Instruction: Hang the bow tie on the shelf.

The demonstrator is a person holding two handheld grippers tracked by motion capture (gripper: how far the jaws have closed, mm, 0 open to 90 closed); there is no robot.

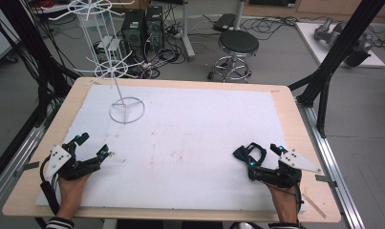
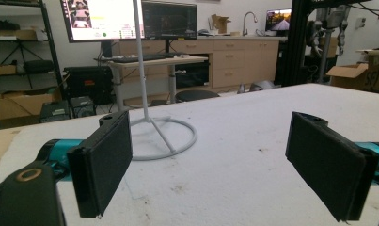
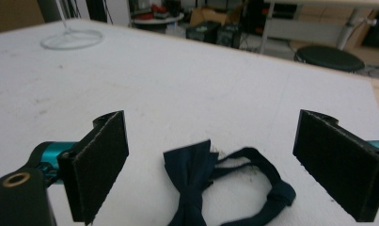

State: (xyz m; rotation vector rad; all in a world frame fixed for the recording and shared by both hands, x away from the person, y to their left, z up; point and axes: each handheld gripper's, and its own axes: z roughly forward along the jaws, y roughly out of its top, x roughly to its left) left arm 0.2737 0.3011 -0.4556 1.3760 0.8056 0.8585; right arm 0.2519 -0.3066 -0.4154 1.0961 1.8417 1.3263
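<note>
One white mat [image 1: 190, 138] covers the wooden table [image 1: 295, 119] — stool [image 1: 238, 43] beyond.

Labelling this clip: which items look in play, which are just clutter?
Likely in play:
- bow tie, between the open right gripper jaws
- white wire rack
- left gripper, open

Clutter:
- stool
- computer towers

White-covered table [image 1: 190, 138]: wire stand [image 1: 126, 110], (seemingly navy) bow tie [image 1: 250, 153].
</note>
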